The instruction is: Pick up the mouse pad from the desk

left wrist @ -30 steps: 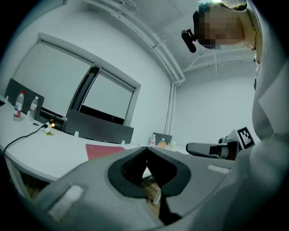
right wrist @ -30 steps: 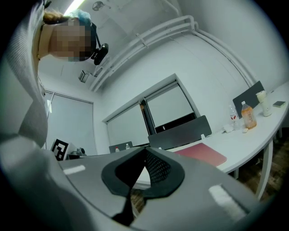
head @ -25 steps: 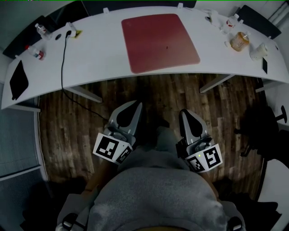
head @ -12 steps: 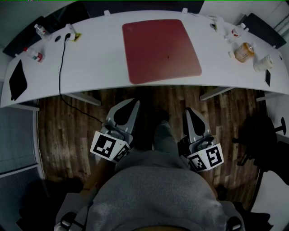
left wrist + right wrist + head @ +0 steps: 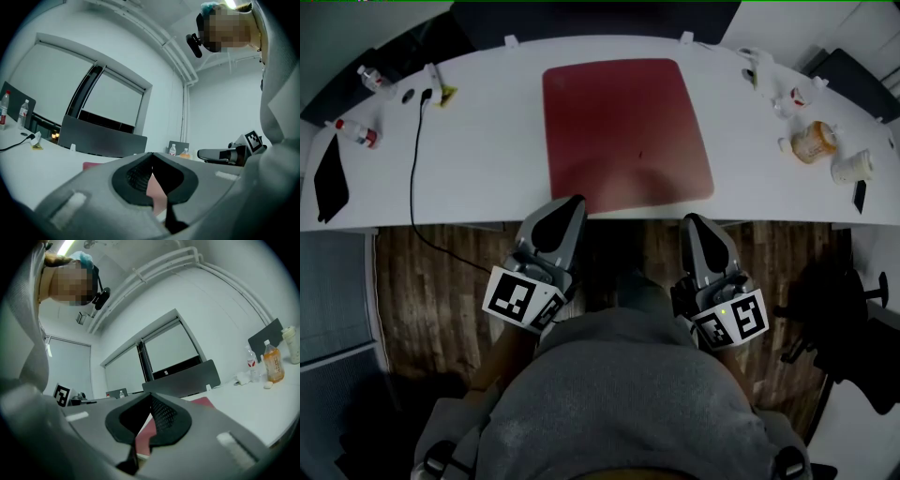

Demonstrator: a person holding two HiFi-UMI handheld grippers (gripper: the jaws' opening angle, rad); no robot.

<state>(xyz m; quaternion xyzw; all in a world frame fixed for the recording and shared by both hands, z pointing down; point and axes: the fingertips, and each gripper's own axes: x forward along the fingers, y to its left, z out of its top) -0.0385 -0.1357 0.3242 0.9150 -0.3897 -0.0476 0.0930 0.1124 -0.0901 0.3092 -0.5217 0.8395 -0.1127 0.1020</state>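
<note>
Mouse pad (image 5: 626,131), red, flat mid-way along the white desk (image 5: 478,159), near edge by the front rim, handy for an edge grab. Left gripper (image 5: 574,201) and right gripper (image 5: 692,219) level at that rim, jaws pressed together, empty, not yet opened.

A long white curved desk (image 5: 487,159) spans the head view from 10 to 2 o'clock, above a dark wood-plank floor (image 5: 441,272). A dark office chair (image 5: 836,286) stands at 4 o'clock. Behind the desk, at 12 o'clock, rises a dark grey partition panel (image 5: 101,138). Beyond it are a wide window with pale roller blinds (image 5: 112,101), plain white walls (image 5: 215,108) and white ceiling pipes (image 5: 187,258).
</note>
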